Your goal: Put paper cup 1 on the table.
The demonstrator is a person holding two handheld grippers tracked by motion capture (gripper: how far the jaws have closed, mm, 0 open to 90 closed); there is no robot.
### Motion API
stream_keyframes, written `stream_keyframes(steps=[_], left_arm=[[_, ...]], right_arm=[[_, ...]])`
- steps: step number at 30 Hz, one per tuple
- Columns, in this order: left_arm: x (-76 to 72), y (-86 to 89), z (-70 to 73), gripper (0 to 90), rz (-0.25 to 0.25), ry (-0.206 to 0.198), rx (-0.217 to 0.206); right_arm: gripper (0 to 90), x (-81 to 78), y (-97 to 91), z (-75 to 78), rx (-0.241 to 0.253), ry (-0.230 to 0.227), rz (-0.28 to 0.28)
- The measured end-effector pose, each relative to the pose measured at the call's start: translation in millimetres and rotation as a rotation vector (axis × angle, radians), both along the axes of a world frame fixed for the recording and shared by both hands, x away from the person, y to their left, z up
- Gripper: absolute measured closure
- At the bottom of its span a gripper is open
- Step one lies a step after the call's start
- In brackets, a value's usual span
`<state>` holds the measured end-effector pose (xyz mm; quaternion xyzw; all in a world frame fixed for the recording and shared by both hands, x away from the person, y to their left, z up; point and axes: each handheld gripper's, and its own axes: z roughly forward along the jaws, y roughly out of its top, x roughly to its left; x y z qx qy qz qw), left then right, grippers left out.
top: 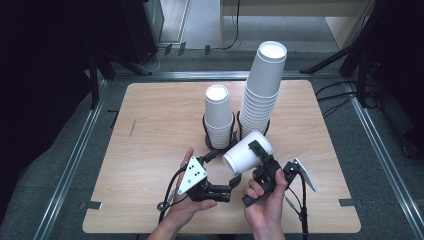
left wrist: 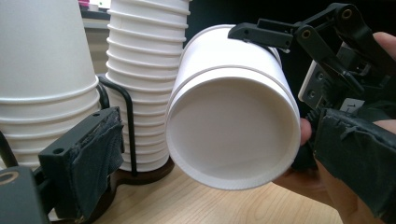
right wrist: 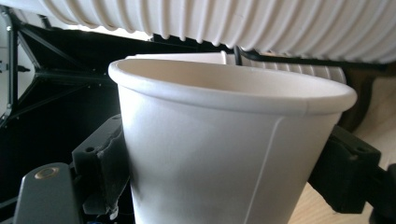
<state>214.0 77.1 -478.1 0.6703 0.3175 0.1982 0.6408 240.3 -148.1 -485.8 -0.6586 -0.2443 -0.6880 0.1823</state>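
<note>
Left tool (top: 231, 181) apart beside paper cup (top: 247, 152) clamped in right tool (top: 260, 150), bare table (top: 150, 150) leftward

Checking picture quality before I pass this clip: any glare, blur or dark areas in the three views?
High view: sharp, table evenly lit, surroundings dark, tall stack's top slightly washed out. Left gripper view: held cup sharp, near jaws soft. Right gripper view: cup very close and soft, stack above bright, left background black.

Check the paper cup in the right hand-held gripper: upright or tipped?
Tipped. The paper cup lies sideways in the right hand-held gripper, its open, empty mouth facing the left hand-held gripper.
</note>
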Motion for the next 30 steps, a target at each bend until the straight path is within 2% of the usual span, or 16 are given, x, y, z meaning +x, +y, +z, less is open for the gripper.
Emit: stream_keyframes(steps=[4, 5, 7, 8, 10, 14, 18, 22, 25, 30], left_arm=[[-0.3, 0.4, 0.5, 2.3, -0.010, 0.006, -0.009], [-0.3, 0.6, 0.6, 2.3, -0.012, 0.007, -0.009], [-0.2, 0.9, 0.7, 2.3, -0.012, 0.007, -0.010], [0.2, 1.1, 0.6, 2.3, -0.012, 0.009, -0.011], [0.3, 1.0, 0.5, 2.3, -0.013, 0.013, -0.011], [0.4, 1.0, 0.3, 2.3, -0.017, 0.016, -0.011], [0.5, 0.4, -0.2, 2.3, -0.026, 0.021, -0.010], [0.5, 0.4, -0.3, 2.3, -0.027, 0.024, -0.010], [0.6, 0.6, -0.2, 2.3, -0.026, 0.023, -0.011], [0.3, 0.0, -0.7, 2.3, -0.032, 0.024, -0.008]], right_arm=[[16.3, 0.1, -2.2, 0.6, -0.028, -0.030, -0.010], [16.2, -0.4, -3.7, 1.9, -0.060, -0.049, -0.020], [16.2, -0.5, -4.1, 2.0, -0.066, -0.057, -0.020], [16.2, -1.0, -5.0, 3.2, -0.101, -0.074, -0.026], [16.2, -1.4, -5.6, 3.8, -0.114, -0.084, -0.025], [16.2, -3.4, -6.9, 8.5, -0.204, -0.122, -0.042], [16.2, -4.1, -7.7, 10.4, -0.239, -0.141, -0.046], [16.2, -5.3, -7.8, 11.4, -0.301, -0.165, -0.062], [16.2, -5.6, -7.9, 11.7, -0.312, -0.166, -0.070], [16.3, -6.5, -6.7, 12.5, -0.343, -0.201, -0.076]])
